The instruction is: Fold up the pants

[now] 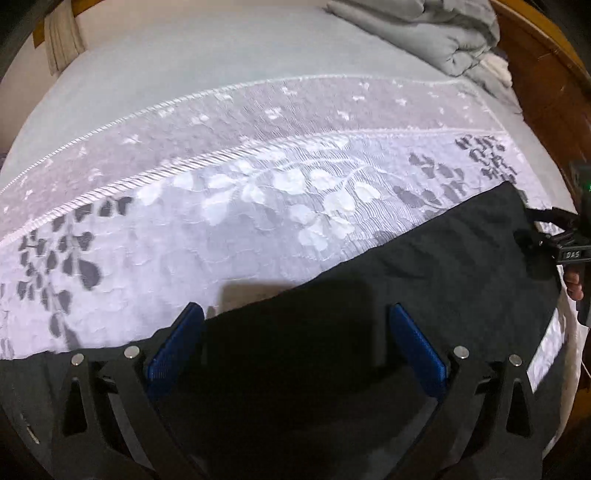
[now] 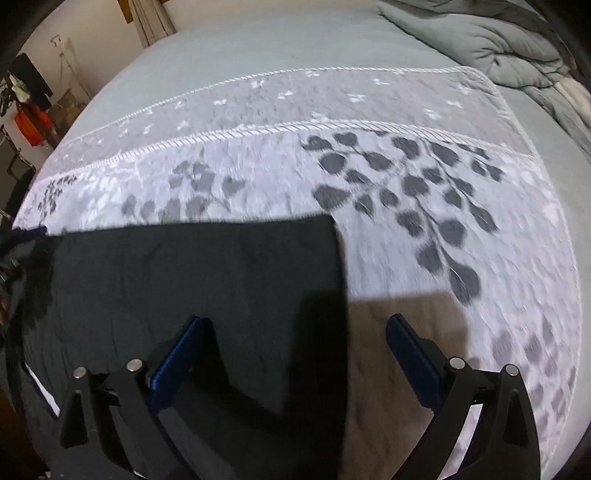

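Dark pants (image 1: pixel 424 258) lie flat on a pale leaf-patterned bedspread (image 1: pixel 229 206). In the left wrist view my left gripper (image 1: pixel 295 314) hovers open over the cloth's near edge, blue pads (image 1: pixel 173 343) wide apart, nothing between them. The right gripper's black body (image 1: pixel 569 243) shows at the far right beside the pants' end. In the right wrist view the pants (image 2: pixel 192 273) form a dark rectangle ending in a straight edge. My right gripper (image 2: pixel 297 325) is open above that edge: left pad (image 2: pixel 181 354) over the cloth, right one over the bedspread (image 2: pixel 424 229).
A rumpled grey duvet (image 1: pixel 432 33) is piled at the far right of the bed, also seen as the grey duvet (image 2: pixel 491 40). A wooden headboard (image 1: pixel 546 77) borders the right side. Plain grey sheet (image 2: pixel 258 48) lies beyond the bedspread. Hanging clothes (image 2: pixel 31 122) stand at the far left.
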`<state>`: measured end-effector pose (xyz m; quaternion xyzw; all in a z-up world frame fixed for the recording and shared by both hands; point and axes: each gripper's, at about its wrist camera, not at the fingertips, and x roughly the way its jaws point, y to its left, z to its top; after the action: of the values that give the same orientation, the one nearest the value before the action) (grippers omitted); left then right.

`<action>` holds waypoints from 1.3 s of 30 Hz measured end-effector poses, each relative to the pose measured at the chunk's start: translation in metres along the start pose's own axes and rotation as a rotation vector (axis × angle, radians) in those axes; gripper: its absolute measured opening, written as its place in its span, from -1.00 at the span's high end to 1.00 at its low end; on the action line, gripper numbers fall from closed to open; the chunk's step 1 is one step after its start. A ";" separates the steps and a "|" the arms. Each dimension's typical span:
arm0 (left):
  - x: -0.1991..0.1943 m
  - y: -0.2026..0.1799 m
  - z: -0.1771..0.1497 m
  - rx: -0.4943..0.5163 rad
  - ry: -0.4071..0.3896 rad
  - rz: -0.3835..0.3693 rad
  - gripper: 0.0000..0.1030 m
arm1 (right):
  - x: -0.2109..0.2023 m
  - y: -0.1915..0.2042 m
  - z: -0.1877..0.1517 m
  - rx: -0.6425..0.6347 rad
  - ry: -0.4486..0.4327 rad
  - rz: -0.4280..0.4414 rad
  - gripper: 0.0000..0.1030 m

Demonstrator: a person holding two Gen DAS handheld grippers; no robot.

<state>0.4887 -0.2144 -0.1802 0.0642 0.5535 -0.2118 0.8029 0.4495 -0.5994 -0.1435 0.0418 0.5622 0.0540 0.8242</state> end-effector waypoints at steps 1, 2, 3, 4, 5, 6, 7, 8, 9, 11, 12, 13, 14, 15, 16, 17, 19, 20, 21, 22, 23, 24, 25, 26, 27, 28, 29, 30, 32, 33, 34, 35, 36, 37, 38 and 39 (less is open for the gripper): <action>0.004 -0.004 0.001 0.001 0.000 0.001 -0.95 | 0.002 0.001 0.003 -0.002 -0.002 0.014 -0.93; 0.007 -0.007 0.002 0.005 -0.007 0.000 -0.95 | 0.005 0.003 0.006 -0.009 -0.002 0.022 -0.92; 0.008 -0.010 0.003 0.006 -0.016 -0.003 -0.95 | 0.007 0.007 0.008 -0.024 0.000 0.016 -0.92; 0.010 -0.011 0.003 0.004 -0.020 -0.005 -0.95 | 0.010 0.012 0.009 -0.050 0.001 -0.004 -0.77; 0.010 -0.011 0.004 0.000 -0.024 -0.009 -0.95 | 0.009 0.018 0.010 -0.081 -0.007 -0.028 -0.43; 0.009 -0.011 0.004 -0.004 -0.027 -0.014 -0.95 | 0.005 0.022 0.010 -0.095 -0.021 -0.058 -0.31; 0.011 -0.011 0.004 -0.006 -0.028 -0.019 -0.95 | 0.004 0.025 0.011 -0.099 -0.028 -0.071 0.13; 0.011 -0.011 0.006 -0.010 -0.025 -0.022 -0.95 | 0.000 0.025 0.011 -0.097 -0.034 -0.074 0.50; 0.010 -0.011 0.007 -0.014 -0.026 -0.029 -0.95 | -0.006 0.024 0.011 -0.091 -0.049 -0.056 0.55; 0.004 -0.008 0.007 -0.021 -0.037 -0.056 -0.95 | -0.019 0.023 0.008 -0.081 -0.090 -0.021 0.67; 0.001 -0.007 0.008 -0.024 -0.043 -0.075 -0.95 | -0.028 0.023 0.006 -0.093 -0.119 -0.011 0.68; -0.002 -0.007 0.010 -0.028 -0.049 -0.102 -0.95 | -0.036 0.025 0.003 -0.108 -0.151 -0.004 0.69; -0.005 -0.008 0.013 -0.028 -0.056 -0.133 -0.95 | -0.045 0.026 0.000 -0.122 -0.184 0.008 0.69; -0.008 -0.010 0.016 -0.019 -0.061 -0.156 -0.95 | -0.054 0.028 -0.004 -0.137 -0.216 0.023 0.70; -0.010 -0.012 0.017 -0.004 -0.064 -0.168 -0.95 | -0.062 0.030 -0.006 -0.149 -0.245 0.035 0.70; -0.011 -0.016 0.020 0.031 -0.068 -0.181 -0.95 | -0.067 0.033 -0.008 -0.157 -0.263 0.043 0.71; -0.012 -0.028 0.025 0.119 -0.079 -0.185 -0.95 | -0.083 0.035 -0.017 -0.182 -0.313 0.065 0.71; -0.012 -0.034 0.027 0.164 -0.086 -0.176 -0.95 | -0.091 0.036 -0.021 -0.198 -0.338 0.074 0.71; -0.012 -0.040 0.027 0.209 -0.097 -0.165 -0.95 | -0.098 0.037 -0.026 -0.211 -0.352 0.085 0.71; -0.012 -0.048 0.028 0.269 -0.112 -0.153 -0.95 | -0.102 0.038 -0.029 -0.222 -0.363 0.095 0.71; -0.012 -0.052 0.028 0.307 -0.119 -0.150 -0.95 | -0.108 0.038 -0.033 -0.234 -0.377 0.109 0.71; -0.011 -0.060 0.030 0.360 -0.124 -0.148 -0.95 | -0.113 0.038 -0.037 -0.242 -0.385 0.116 0.71; -0.010 -0.064 0.032 0.388 -0.123 -0.144 -0.95 | -0.118 0.038 -0.041 -0.257 -0.397 0.121 0.71; -0.009 -0.068 0.034 0.416 -0.114 -0.158 -0.95 | -0.121 0.038 -0.046 -0.268 -0.406 0.121 0.71; -0.007 -0.073 0.036 0.442 -0.087 -0.210 -0.95 | -0.124 0.039 -0.051 -0.282 -0.416 0.116 0.71; -0.005 -0.074 0.037 0.452 -0.060 -0.251 -0.95 | -0.126 0.039 -0.053 -0.289 -0.421 0.115 0.71; -0.002 -0.076 0.039 0.458 -0.023 -0.297 -0.95 | -0.128 0.038 -0.056 -0.291 -0.426 0.118 0.71; 0.000 -0.078 0.040 0.461 0.006 -0.329 -0.95 | -0.128 0.038 -0.057 -0.291 -0.428 0.125 0.71; 0.009 -0.082 0.044 0.454 0.087 -0.405 -0.95 | -0.133 0.037 -0.060 -0.298 -0.437 0.139 0.71; 0.012 -0.084 0.044 0.445 0.117 -0.424 -0.95 | -0.136 0.038 -0.063 -0.304 -0.441 0.137 0.71; 0.018 -0.086 0.046 0.429 0.168 -0.454 -0.95 | -0.137 0.038 -0.063 -0.305 -0.445 0.134 0.72; 0.021 -0.087 0.048 0.415 0.202 -0.476 -0.95 | -0.137 0.037 -0.063 -0.301 -0.447 0.135 0.72; 0.024 -0.087 0.048 0.397 0.230 -0.496 -0.94 | -0.137 0.036 -0.064 -0.299 -0.447 0.138 0.72; 0.026 -0.087 0.049 0.372 0.247 -0.510 -0.94 | -0.139 0.037 -0.065 -0.297 -0.449 0.139 0.72; 0.025 -0.087 0.047 0.360 0.244 -0.518 -0.92 | -0.138 0.036 -0.065 -0.292 -0.448 0.138 0.72; 0.024 -0.087 0.045 0.359 0.233 -0.516 -0.87 | -0.138 0.035 -0.066 -0.288 -0.447 0.140 0.72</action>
<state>0.4989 -0.3147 -0.1735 0.0862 0.5934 -0.4937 0.6299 0.3370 -0.5828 -0.0355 -0.0260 0.3484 0.1796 0.9196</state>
